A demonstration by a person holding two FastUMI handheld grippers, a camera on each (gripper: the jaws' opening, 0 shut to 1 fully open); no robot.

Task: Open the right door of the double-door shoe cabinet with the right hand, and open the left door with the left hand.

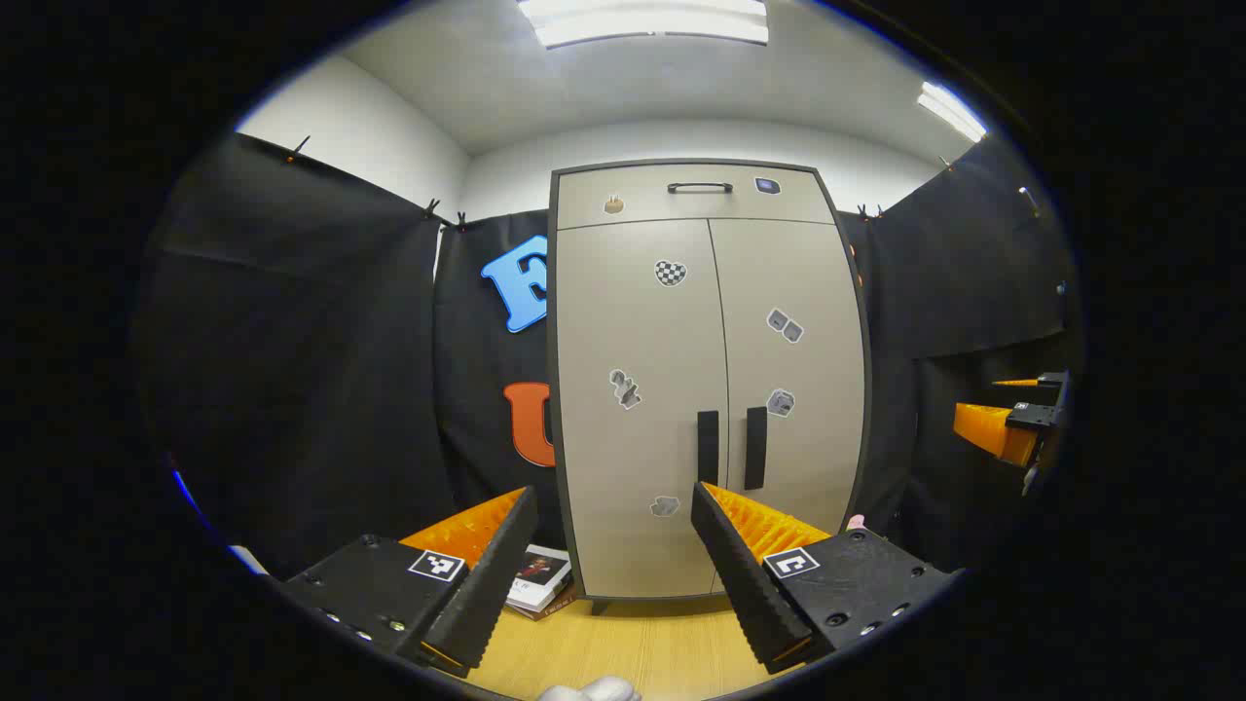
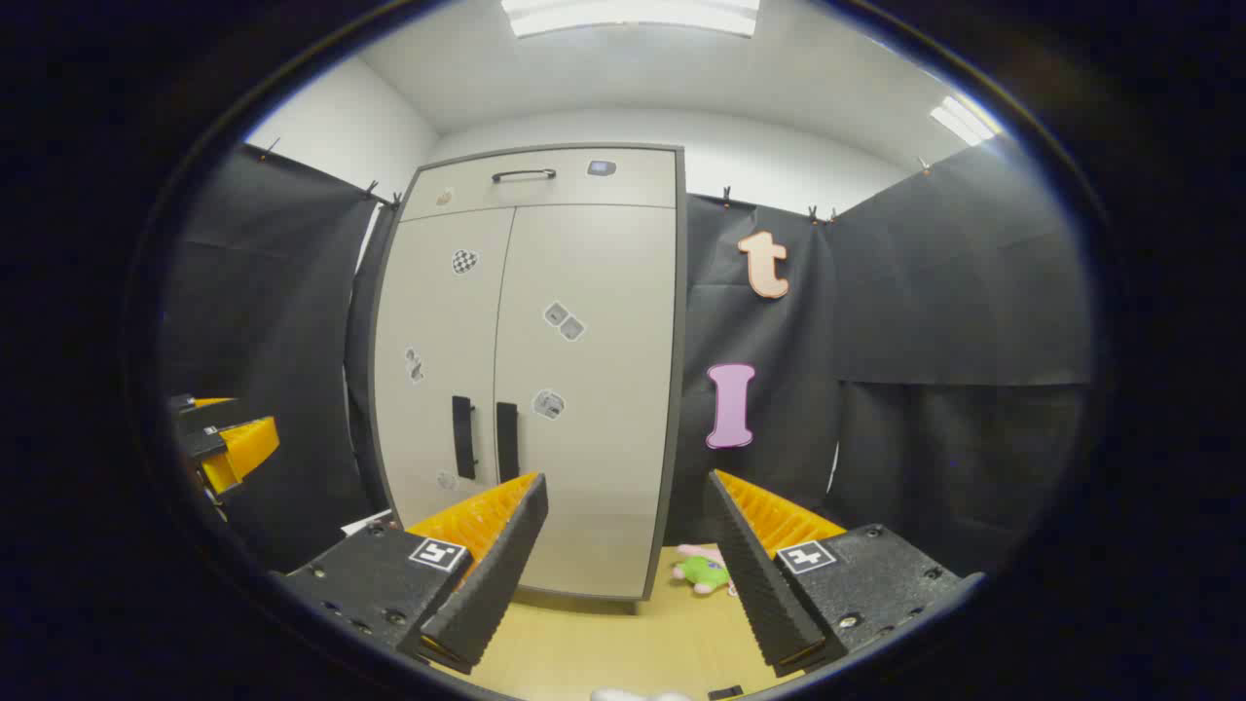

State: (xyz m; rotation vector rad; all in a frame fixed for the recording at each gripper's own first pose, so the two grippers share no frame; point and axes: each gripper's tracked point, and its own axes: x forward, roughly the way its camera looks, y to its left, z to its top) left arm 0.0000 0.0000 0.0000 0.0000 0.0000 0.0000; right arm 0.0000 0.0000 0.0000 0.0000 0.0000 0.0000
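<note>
Both grippers are spread wide with nothing between the fingers. In the left gripper view the left gripper (image 1: 613, 506) sits at 6 o'clock, aimed at the shoe cabinet (image 1: 706, 380) standing dead centre, well apart from it. Left door (image 1: 638, 409) and right door (image 1: 793, 389) are both closed, their dark handles (image 1: 708, 447) side by side at the seam. A book (image 1: 538, 579) lies on the floor at 7 o'clock.

In the right gripper view the right gripper (image 2: 628, 492) points just right of the cabinet, and a plush toy (image 2: 703, 571) lies on the floor between its fingers. The left gripper shows at 9 o'clock.
</note>
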